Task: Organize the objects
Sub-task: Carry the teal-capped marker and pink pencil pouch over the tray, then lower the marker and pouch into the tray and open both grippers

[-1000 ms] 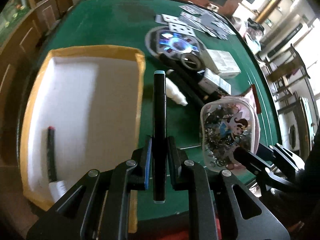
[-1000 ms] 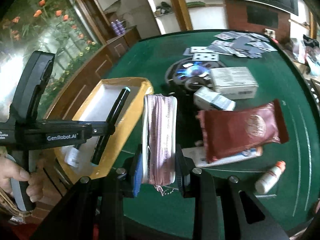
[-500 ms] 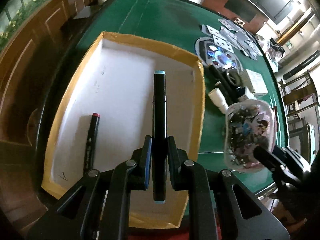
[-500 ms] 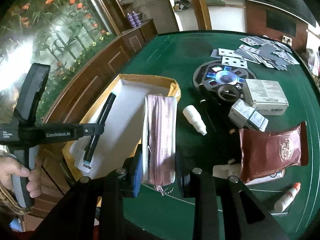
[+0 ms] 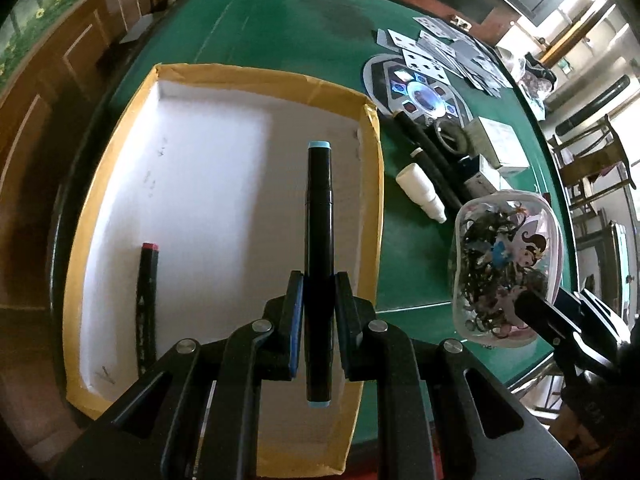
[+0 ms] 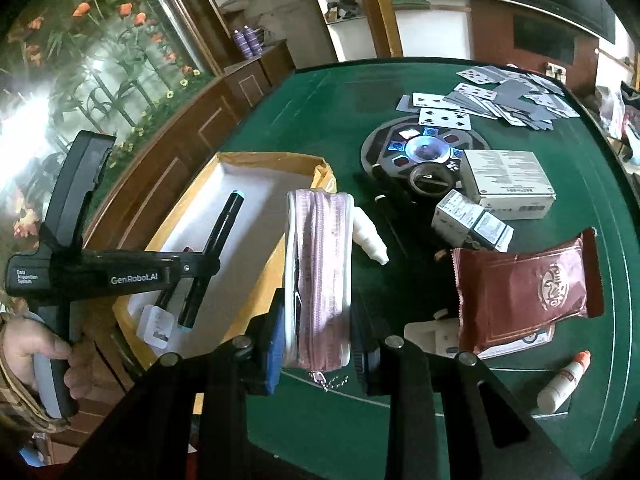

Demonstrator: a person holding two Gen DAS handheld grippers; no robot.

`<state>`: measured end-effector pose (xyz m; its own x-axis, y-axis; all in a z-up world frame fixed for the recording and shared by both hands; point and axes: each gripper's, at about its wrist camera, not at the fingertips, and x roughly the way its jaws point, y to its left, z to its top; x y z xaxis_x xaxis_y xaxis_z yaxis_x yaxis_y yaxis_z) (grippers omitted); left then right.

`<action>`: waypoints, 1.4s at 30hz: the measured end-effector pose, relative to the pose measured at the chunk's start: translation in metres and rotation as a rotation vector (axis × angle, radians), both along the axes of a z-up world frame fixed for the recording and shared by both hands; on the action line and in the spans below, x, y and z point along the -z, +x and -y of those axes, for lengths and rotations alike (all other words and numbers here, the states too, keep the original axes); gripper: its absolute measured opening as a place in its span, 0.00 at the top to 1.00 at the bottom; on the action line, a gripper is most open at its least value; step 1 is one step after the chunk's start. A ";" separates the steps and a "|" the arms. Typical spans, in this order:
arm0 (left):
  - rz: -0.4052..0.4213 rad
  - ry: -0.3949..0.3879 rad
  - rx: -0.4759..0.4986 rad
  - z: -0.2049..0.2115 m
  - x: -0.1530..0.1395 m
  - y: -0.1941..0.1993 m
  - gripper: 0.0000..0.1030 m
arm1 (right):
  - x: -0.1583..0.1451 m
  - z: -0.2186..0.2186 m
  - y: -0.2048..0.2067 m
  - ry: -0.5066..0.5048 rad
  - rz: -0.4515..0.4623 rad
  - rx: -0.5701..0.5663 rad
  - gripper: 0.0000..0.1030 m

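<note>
My left gripper is shut on a black marker with light-blue end caps, held over the right half of the white box with the yellow rim. A black marker with a red cap lies inside the box at the left. My right gripper is shut on a pink zip pouch with cartoon print, held edge-up above the table, right of the box. The pouch also shows in the left wrist view, and the left gripper with its marker in the right wrist view.
On the green table lie a white dropper bottle, a round patterned disc, playing cards, white cartons, a red-brown packet and a small orange-capped bottle. A wooden cabinet stands at the left.
My left gripper has carried the blue-capped marker from over the green felt to above the box interior. My right gripper, holding the pouch, has shifted slightly; the box looks nearer.
</note>
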<state>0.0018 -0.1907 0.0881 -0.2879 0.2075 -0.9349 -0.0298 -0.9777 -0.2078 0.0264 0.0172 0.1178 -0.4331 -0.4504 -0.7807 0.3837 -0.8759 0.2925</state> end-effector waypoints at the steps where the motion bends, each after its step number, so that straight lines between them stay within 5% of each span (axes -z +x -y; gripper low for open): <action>1: 0.001 0.002 0.003 0.000 0.000 0.000 0.86 | 0.000 0.001 0.000 0.001 0.001 0.001 0.73; 13: -0.007 -0.002 -0.007 0.031 -0.006 0.002 0.86 | -0.004 0.031 0.002 -0.022 -0.009 -0.023 0.73; 22: -0.042 -0.013 -0.070 0.101 -0.019 0.010 0.86 | -0.005 0.080 0.007 -0.060 -0.004 -0.078 0.73; 27: 0.005 -0.013 -0.063 0.133 -0.005 0.007 0.86 | 0.008 0.109 0.007 -0.069 0.039 -0.115 0.73; 42: 0.102 -0.106 0.036 0.143 0.032 0.024 0.86 | 0.054 0.155 0.000 -0.022 0.175 -0.149 0.73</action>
<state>0.0256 -0.3340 0.0565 -0.1845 0.1141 -0.9762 -0.0493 -0.9931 -0.1068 0.0262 -0.1377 0.0643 -0.2188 -0.5171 -0.8275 0.4502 -0.8059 0.3846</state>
